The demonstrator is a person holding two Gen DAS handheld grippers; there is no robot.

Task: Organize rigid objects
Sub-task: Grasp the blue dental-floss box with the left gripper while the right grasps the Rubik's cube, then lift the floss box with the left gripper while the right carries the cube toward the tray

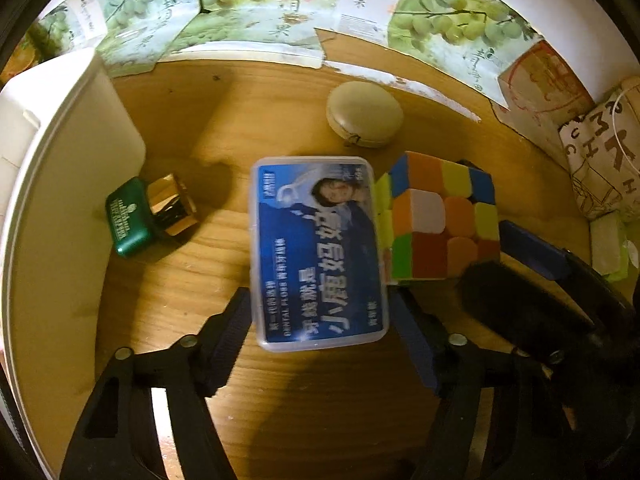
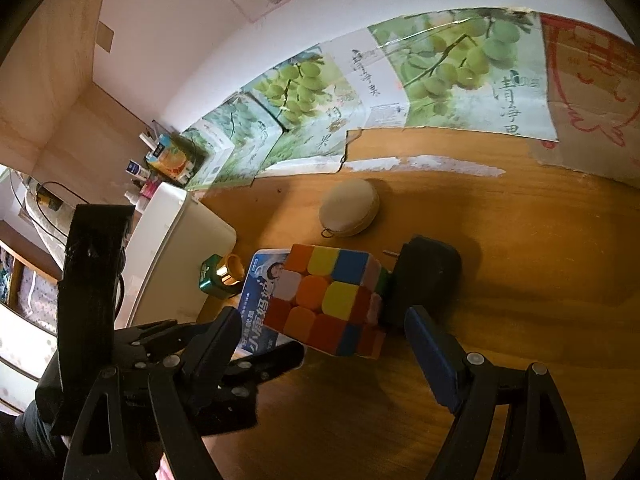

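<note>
On the wooden tabletop (image 1: 168, 280), a blue dental floss box (image 1: 318, 252) lies flat near the middle, its long side touching a multicoloured puzzle cube (image 1: 436, 216) on its right. The left gripper (image 1: 320, 344) points steeply down over the box's near end: its two fingers straddle the box, one just off each long edge, and whether the pads press on it cannot be told.

The right gripper (image 2: 320, 344) reaches toward the cube (image 2: 332, 300) with its fingers spread wide, one on either side and neither touching; it grips nothing. A black plug adapter (image 2: 424, 276) sits just behind the cube, against its far side.

Toward the tabletop's back edge lies a round cream case (image 1: 364, 114), apart from the box and cube. At the left edge stands a white container (image 1: 68, 152), and just beside its wall rest a small green tin (image 1: 128, 222) and a shiny gold cap (image 1: 172, 210), touching one another. Cardboard printed with green grapes (image 1: 440, 20) lines the back wall.
</note>
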